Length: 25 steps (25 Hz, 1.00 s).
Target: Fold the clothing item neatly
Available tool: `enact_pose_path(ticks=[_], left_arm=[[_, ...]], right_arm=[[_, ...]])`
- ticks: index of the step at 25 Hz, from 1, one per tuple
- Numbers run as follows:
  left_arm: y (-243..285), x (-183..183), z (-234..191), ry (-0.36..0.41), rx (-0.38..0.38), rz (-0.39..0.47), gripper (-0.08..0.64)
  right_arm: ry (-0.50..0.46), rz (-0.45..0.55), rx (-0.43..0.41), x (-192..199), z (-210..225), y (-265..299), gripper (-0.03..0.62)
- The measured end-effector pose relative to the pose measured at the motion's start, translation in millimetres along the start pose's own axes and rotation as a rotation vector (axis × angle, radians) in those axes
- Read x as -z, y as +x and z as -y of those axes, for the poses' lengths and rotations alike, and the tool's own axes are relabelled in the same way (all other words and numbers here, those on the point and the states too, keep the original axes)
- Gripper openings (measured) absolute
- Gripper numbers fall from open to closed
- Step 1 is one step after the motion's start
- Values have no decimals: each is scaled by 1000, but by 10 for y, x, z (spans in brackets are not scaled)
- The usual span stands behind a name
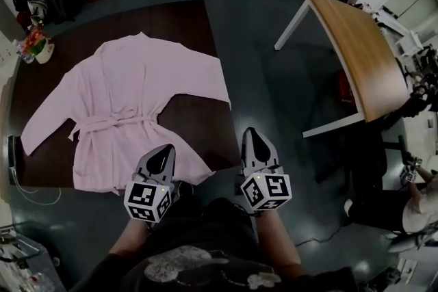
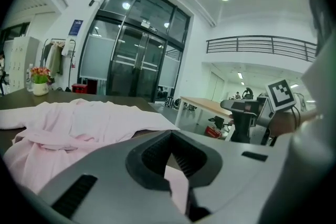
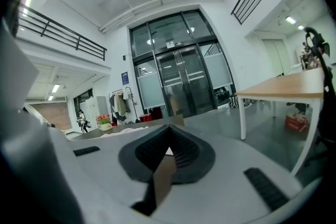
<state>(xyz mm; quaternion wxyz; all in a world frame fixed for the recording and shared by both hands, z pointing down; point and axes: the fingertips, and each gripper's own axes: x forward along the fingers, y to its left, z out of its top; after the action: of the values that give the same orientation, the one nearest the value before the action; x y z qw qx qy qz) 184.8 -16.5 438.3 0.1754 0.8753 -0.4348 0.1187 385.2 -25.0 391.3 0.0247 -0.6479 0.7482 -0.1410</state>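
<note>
our left gripper [image 1: 163, 151] and right gripper [image 1: 250, 136] are pinched closed and empty near the pink cloth robe [image 1: 130, 106] lying flat on the dark brown table [image 1: 195, 31].

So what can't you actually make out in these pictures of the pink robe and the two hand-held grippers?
- Head view: the left hand-held gripper covers part of the pink robe's near hem, so contact can't be told.
- Right gripper view: the right hand-held gripper's own body hides nearly all of the robe.
- Head view: the flowers at the left edge are too small and dim for detail.
</note>
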Motion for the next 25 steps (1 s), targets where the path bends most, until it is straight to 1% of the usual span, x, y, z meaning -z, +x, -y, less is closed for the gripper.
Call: enact_pose_path(ticks=[2, 5, 8, 11, 14, 16, 22, 25], left_arm=[[158, -38, -23, 19, 20, -10, 9], [370, -123, -24, 41, 19, -26, 9], [593, -172, 29, 24, -2, -38, 11], [854, -212, 128, -7, -44, -45, 9], [1098, -173, 269, -14, -86, -65, 9], [1268, -100, 317, -14, -113, -85, 10], [1554, 168, 318, -43, -196, -140, 10], [1689, 201, 303, -25, -207, -145, 10]], right_arm=[[9, 1, 28, 16, 110, 89, -9], [26, -25, 78, 61, 401, 166, -9], [26, -72, 109, 183, 759, 255, -9], [-14, -114, 112, 308, 1047, 411, -9], [-60, -159, 59, 451, 1224, 570, -9], [-65, -193, 7, 597, 1314, 712, -9], [-90, -310, -129, 1218, 1474, 979, -6], [-85, -355, -195, 1547, 1482, 1070, 34]])
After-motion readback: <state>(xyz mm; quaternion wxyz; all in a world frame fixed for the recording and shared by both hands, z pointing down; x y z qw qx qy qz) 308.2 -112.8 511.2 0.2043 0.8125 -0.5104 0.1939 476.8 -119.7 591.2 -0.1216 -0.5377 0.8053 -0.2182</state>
